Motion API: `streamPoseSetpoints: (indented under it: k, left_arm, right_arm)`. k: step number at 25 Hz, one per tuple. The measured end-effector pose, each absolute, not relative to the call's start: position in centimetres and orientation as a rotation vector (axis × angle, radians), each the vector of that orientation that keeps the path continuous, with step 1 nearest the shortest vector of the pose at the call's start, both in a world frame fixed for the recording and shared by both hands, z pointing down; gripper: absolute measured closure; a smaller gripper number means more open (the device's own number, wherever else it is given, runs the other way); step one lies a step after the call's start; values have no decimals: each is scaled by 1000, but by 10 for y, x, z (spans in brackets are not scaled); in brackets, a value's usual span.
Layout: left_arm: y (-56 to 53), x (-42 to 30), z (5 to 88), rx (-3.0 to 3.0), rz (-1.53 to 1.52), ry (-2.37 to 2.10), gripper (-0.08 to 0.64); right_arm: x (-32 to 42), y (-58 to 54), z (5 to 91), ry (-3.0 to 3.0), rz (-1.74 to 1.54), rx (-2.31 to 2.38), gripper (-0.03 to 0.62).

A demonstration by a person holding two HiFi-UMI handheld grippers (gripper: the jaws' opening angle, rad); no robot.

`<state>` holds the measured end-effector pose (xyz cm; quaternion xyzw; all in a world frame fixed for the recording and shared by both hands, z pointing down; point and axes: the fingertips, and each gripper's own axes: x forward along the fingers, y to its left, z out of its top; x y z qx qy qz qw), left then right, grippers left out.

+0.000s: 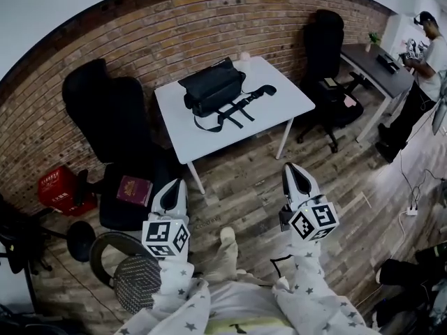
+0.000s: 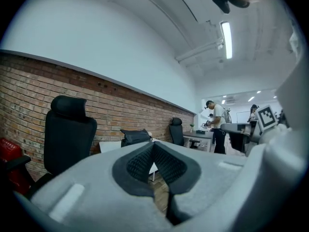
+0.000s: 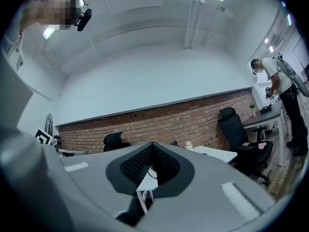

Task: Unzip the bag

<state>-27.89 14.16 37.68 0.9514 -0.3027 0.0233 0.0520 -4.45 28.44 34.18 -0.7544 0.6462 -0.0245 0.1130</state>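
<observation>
Star-print sleeves (image 1: 174,295) are being seen nearest, with the left gripper (image 1: 172,185) and right gripper (image 1: 293,169) being held level, jaws pressed together on nothing. Well ahead of both, the white table (image 1: 279,107) is being occupied by the black bag (image 1: 213,87), untouched. Approach is being judged the step in hand; next, its zipper pull is needing to be reached and pinched.

You get even, cool light from the ceiling strip light (image 2: 225,40), soft shadow under your white table (image 1: 290,102), fisheye bends the far brick wall (image 1: 140,40), corners go black, near foreground blurs.
</observation>
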Motion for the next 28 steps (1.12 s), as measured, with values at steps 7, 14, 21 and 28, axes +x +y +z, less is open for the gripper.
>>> streamPoseSetpoints:
  k: [7,14,21,28]
  left_arm:
    - [63,-241,373,2882,47,-952,561]
    - [-8,-200,367,2876,27,-921,560]
    - [-60,-188,376,2842,16,-927,561]
    - [-90,-177,383,2824,31,-937,560]
  right_arm:
    - [-8,204,345,1928,-77,-2194,584]
    - [23,127,333,1961,-77,-2187,584]
    - [33,70,341,1990,-91,-2180,584]
    - [36,32,352,2045,-129,-2143,584]
